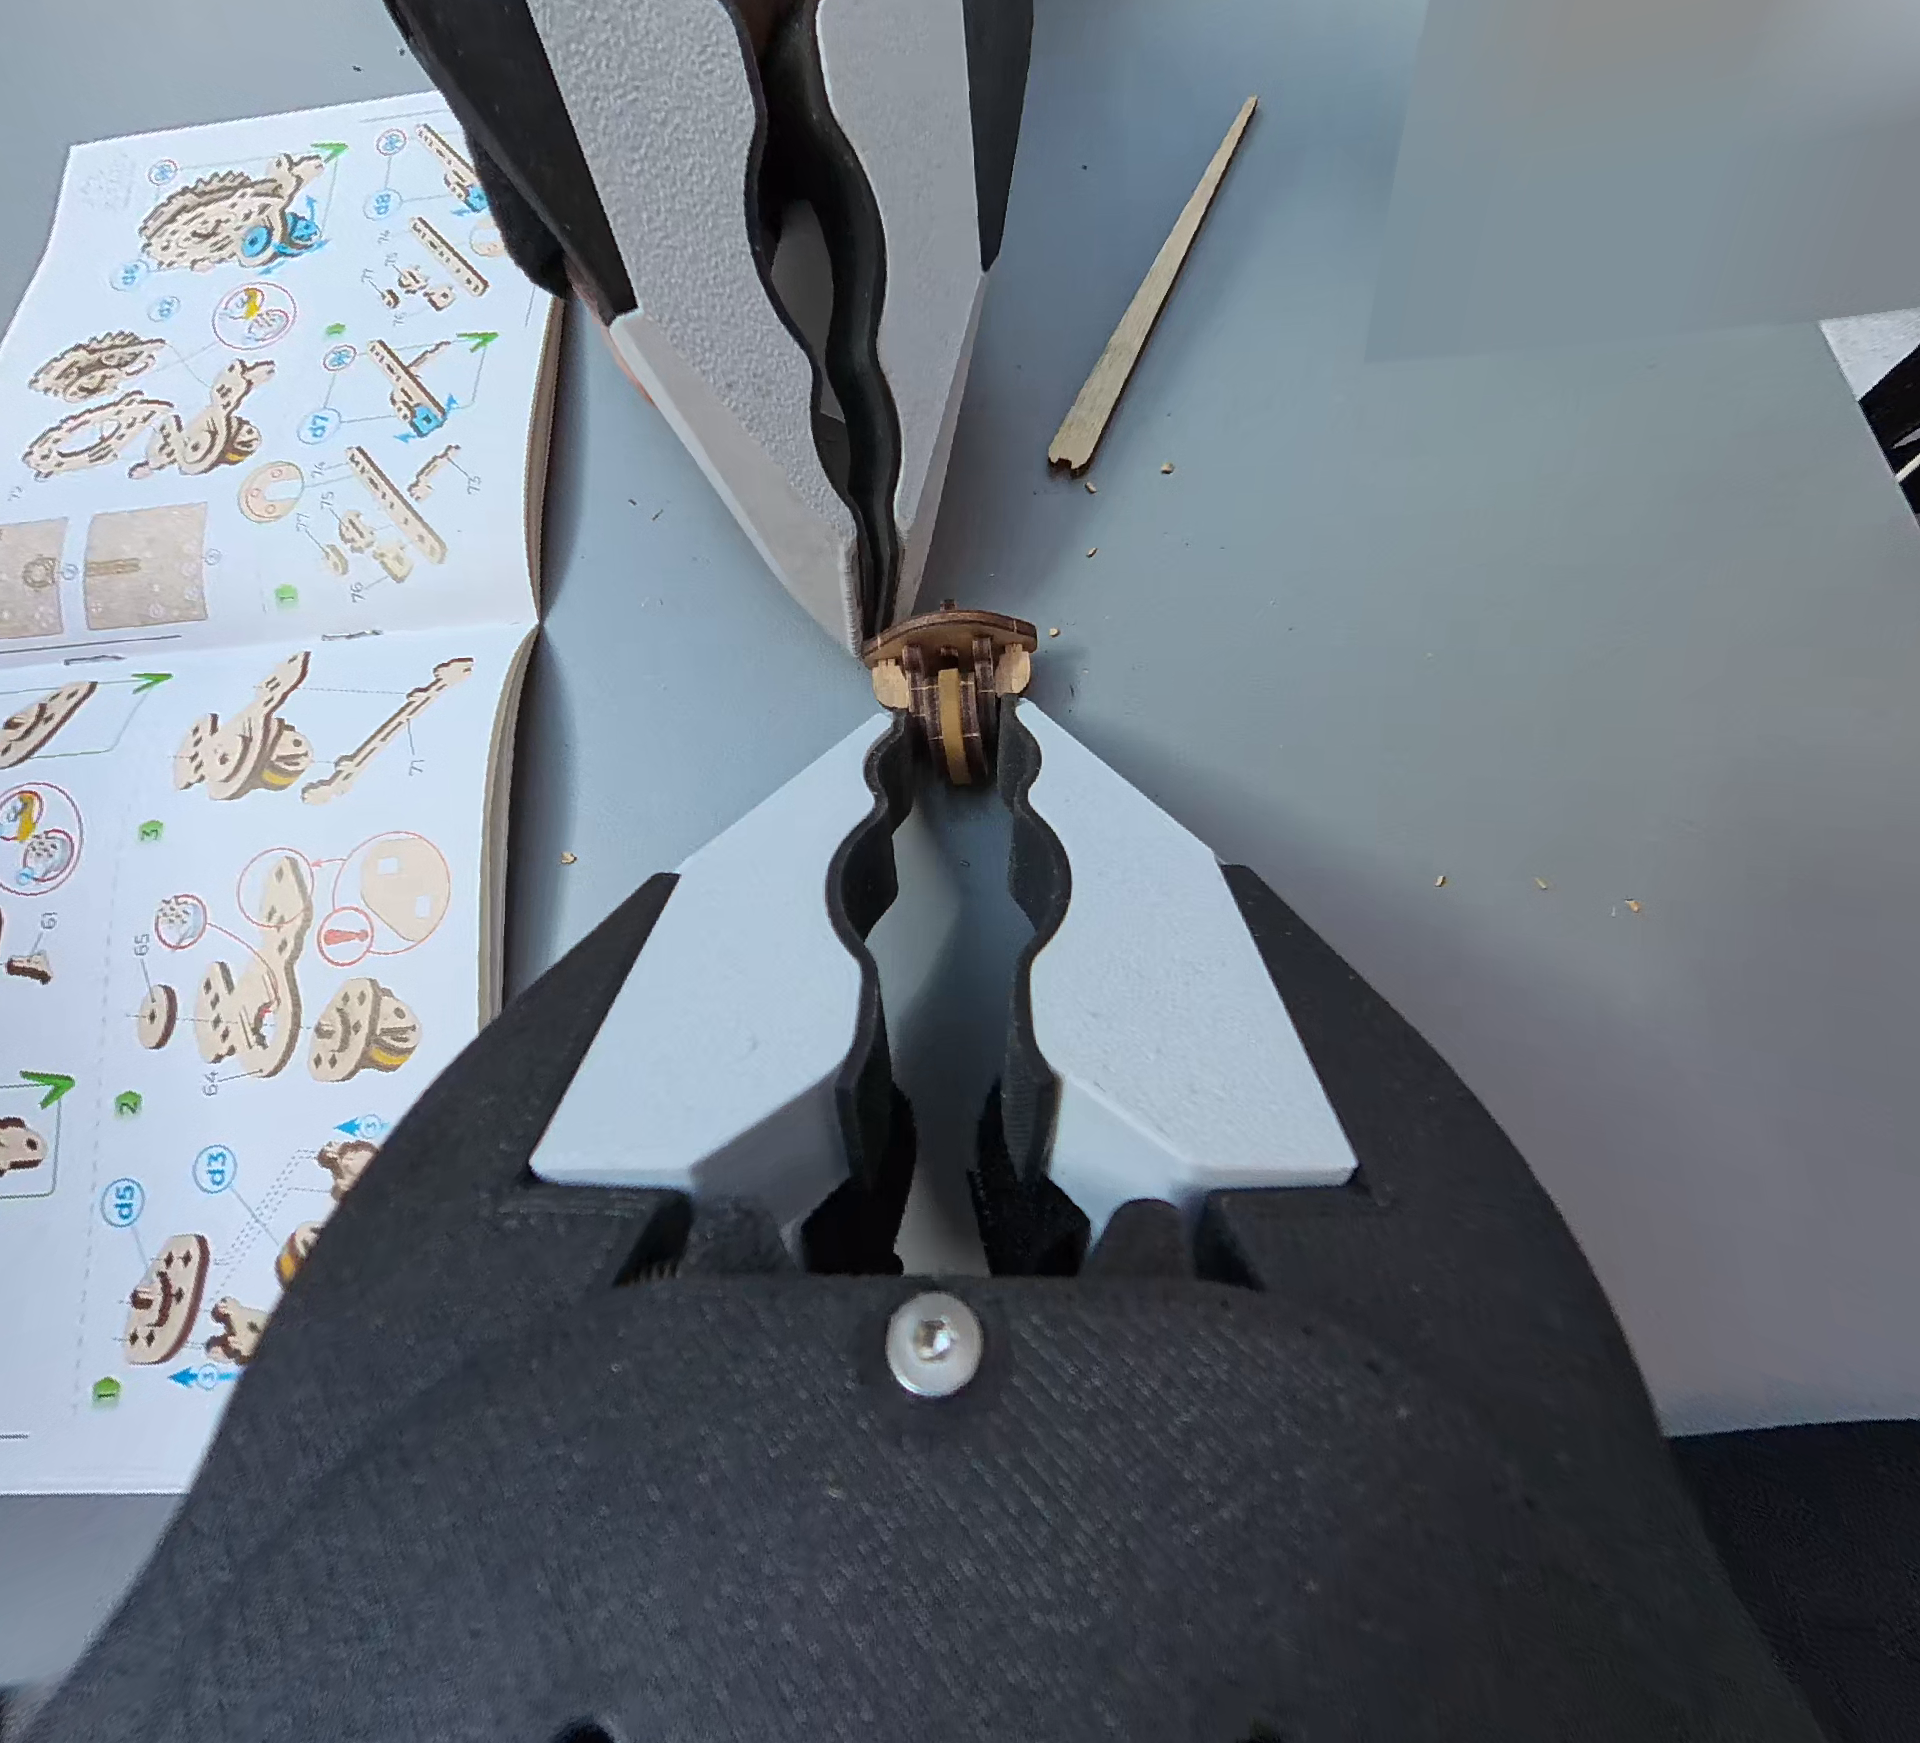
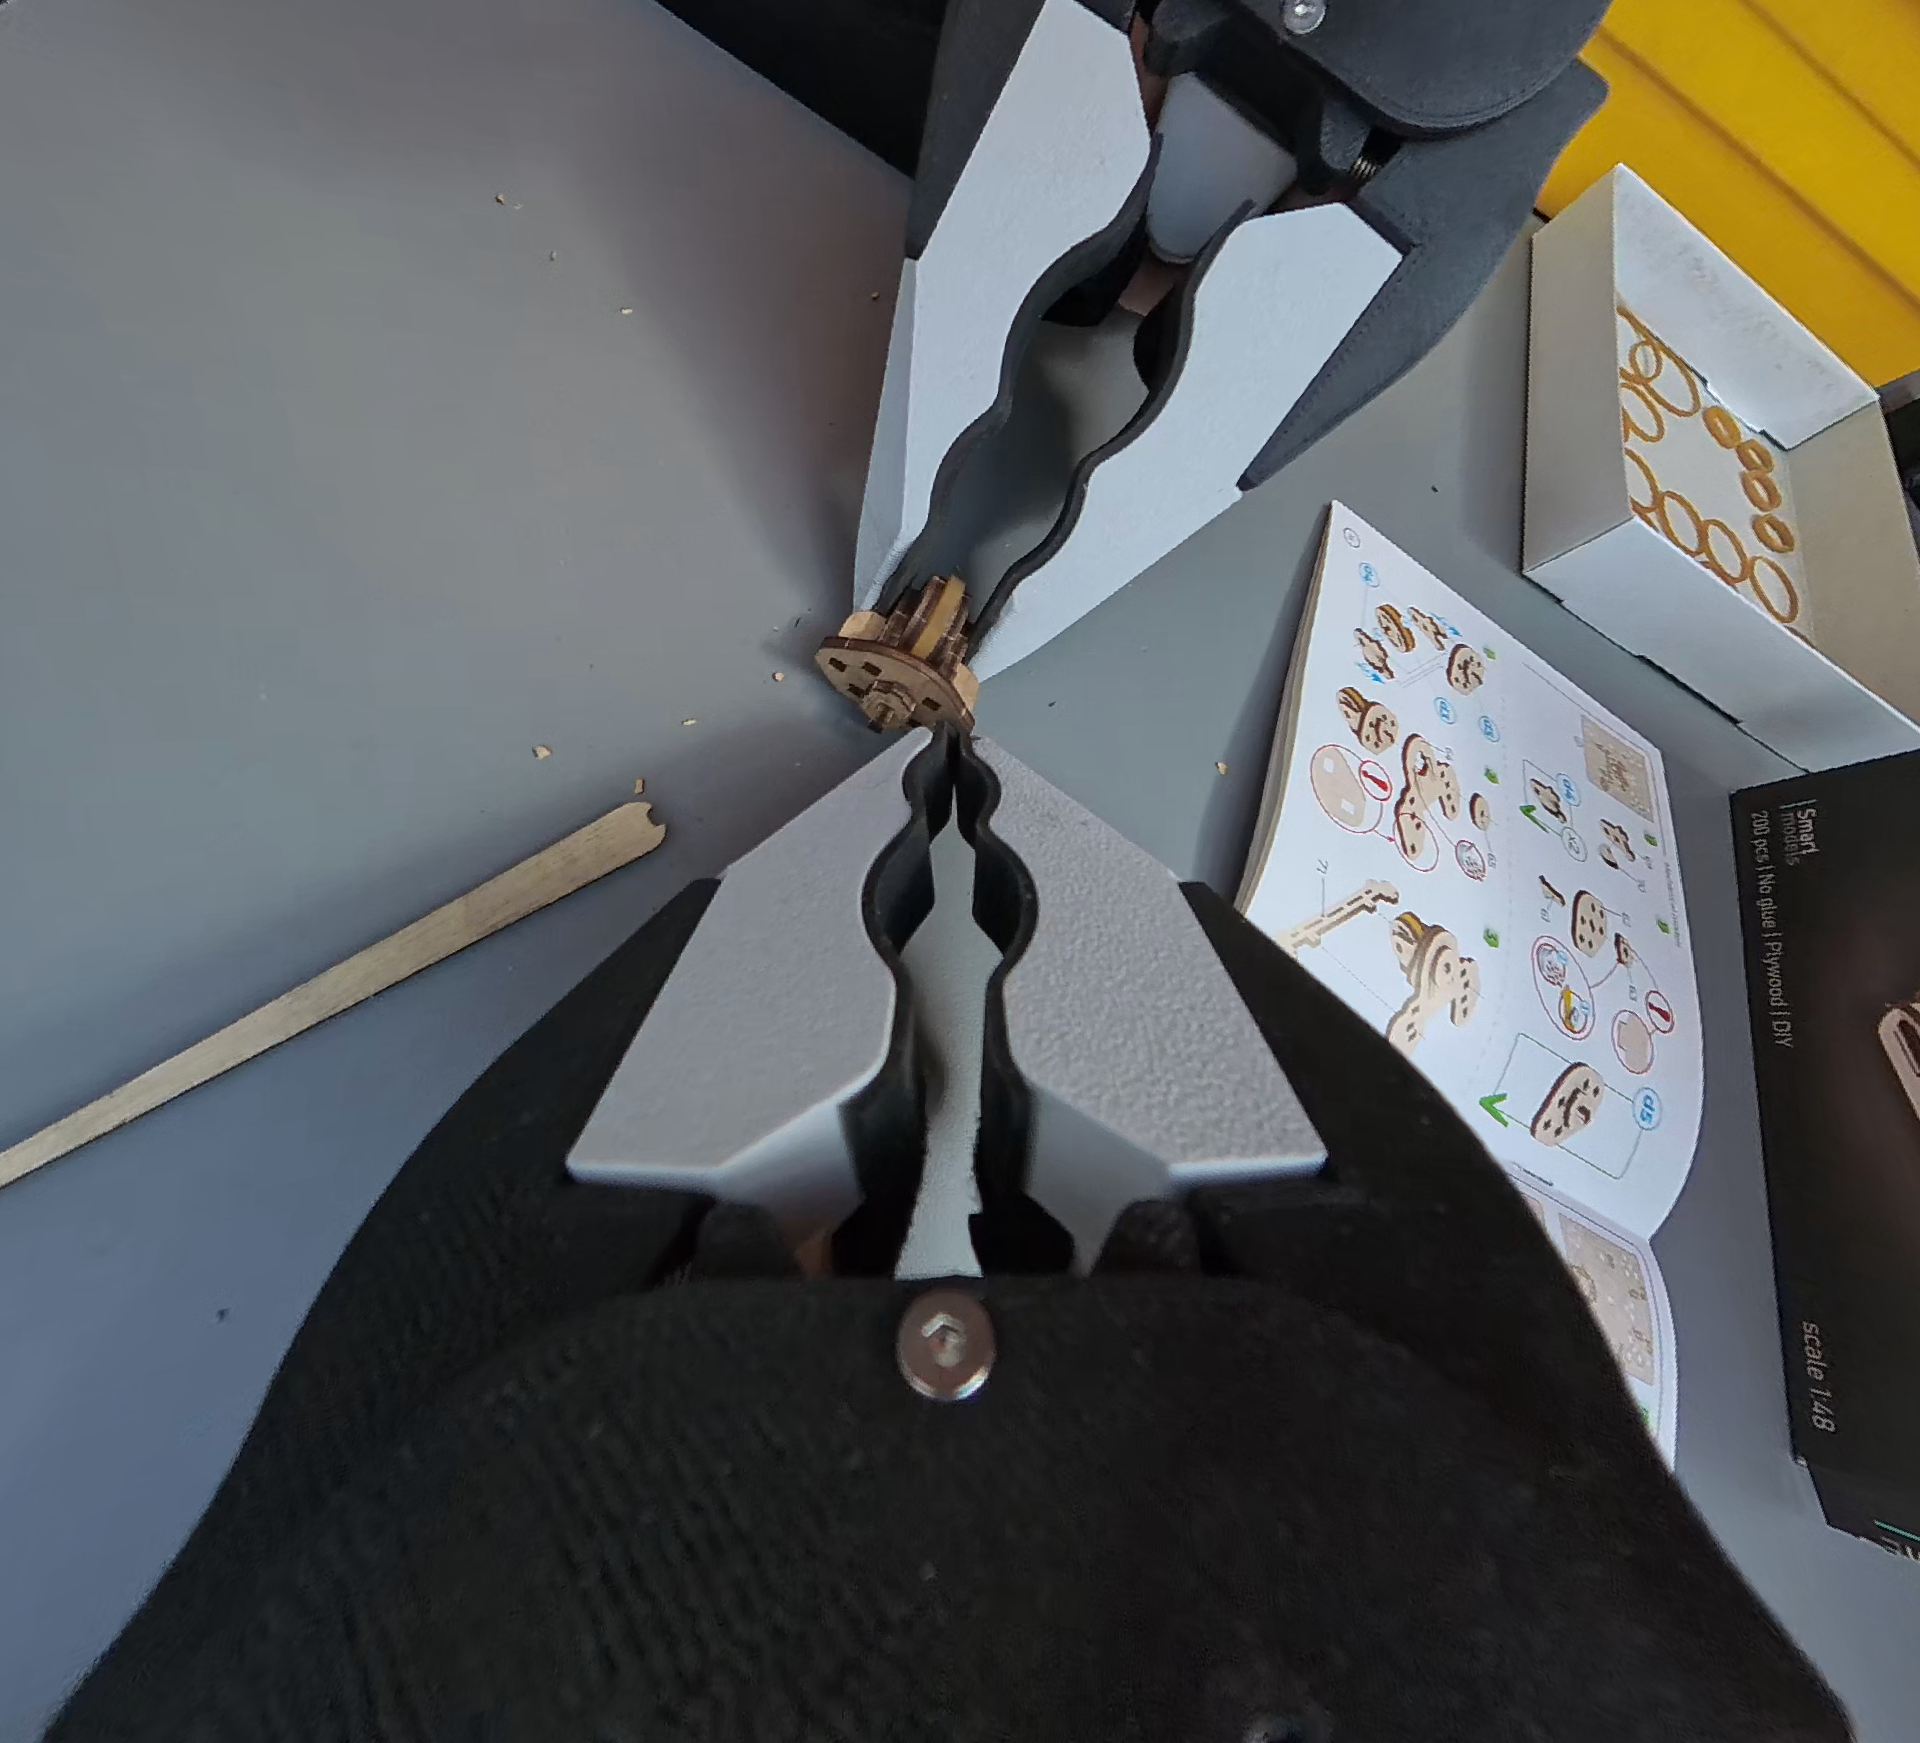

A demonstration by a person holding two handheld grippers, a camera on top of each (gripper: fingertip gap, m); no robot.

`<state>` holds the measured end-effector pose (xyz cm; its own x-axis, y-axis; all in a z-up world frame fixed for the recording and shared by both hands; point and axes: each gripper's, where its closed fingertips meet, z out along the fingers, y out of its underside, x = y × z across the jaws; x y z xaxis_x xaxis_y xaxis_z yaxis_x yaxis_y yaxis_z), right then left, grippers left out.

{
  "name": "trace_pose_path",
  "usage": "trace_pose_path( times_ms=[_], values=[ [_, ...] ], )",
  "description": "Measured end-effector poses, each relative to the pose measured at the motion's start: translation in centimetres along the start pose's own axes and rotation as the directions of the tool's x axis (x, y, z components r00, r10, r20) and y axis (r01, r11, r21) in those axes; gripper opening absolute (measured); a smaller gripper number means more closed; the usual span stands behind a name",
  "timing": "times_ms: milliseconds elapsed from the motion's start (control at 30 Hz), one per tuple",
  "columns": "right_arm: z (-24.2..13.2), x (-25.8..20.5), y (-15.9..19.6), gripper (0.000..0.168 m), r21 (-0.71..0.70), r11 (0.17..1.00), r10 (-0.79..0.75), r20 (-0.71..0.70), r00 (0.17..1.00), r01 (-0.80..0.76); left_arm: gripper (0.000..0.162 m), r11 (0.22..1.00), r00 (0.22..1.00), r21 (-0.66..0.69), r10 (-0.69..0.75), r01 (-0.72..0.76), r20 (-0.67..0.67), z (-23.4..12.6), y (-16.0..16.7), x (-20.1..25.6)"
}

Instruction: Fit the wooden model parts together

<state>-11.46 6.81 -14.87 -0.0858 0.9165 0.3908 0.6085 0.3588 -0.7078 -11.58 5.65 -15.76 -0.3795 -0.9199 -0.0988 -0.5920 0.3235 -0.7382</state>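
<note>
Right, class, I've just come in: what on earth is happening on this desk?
A person is working two handheld grippers tip to tip over a grey table. The left gripper is clamped on the stacked end of a small wooden model piece. The right gripper is closed, its tips against the piece's round plate; whether it pinches something tiny is unclear. An open instruction booklet, a loose wooden stick, a white box of rings and a black box lie nearby.

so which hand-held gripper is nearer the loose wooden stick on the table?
Right, by a small margin. The right hand-held gripper lies closer to the wooden stick; the left hand-held gripper sits slightly farther away, shut on the wooden model assembly.
</note>
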Motion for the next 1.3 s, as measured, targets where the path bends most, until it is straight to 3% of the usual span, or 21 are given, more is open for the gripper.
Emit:
trace_pose_path(
  times_ms=[33,133,333,433,900,1100,1300],
  values=[
    [0.0,0.0,0.0,0.0,0.0,1.0,0.009,0.009,1.0,-0.009,0.014,1.0,1.0,0.002,-0.01,0.01,-0.002,0.0,0.1,0.0],
    [-0.1,0.2,0.2,0.0,-0.029,0.998,0.052,0.013,0.999,-0.051,0.014,0.999,0.999,0.015,-0.045,0.045,0.01,0.0,0.1,0.0],
    [-1.1,-0.1,-1.8,0.006,0.094,0.971,0.217,0.051,0.975,-0.221,0.014,0.999,0.997,0.01,-0.05,0.05,0.057,-0.1,0.2,-0.5],
    [-0.5,-0.3,-0.7,0.005,0.036,0.975,0.218,0.035,0.975,-0.219,0.014,0.998,0.997,0.009,-0.054,0.054,0.059,-0.1,0.2,-0.6],
    [-0.5,0.5,-1.3,0.001,0.062,0.963,0.263,0.014,0.965,-0.263,0.014,0.996,0.994,0.009,-0.085,0.085,0.061,-0.1,0.2,-0.8],
    [-0.6,0.3,-0.9,0.001,0.058,0.952,0.295,0.068,0.953,-0.299,0.014,0.996,0.995,0.011,-0.087,0.087,0.053,0.0,0.1,-0.8],
    [-0.6,0.1,-0.8,0.0,0.029,0.968,0.246,0.064,0.967,-0.248,0.013,0.996,0.994,-0.007,-0.086,0.086,0.06,0.0,0.1,-0.8]
  ],
)
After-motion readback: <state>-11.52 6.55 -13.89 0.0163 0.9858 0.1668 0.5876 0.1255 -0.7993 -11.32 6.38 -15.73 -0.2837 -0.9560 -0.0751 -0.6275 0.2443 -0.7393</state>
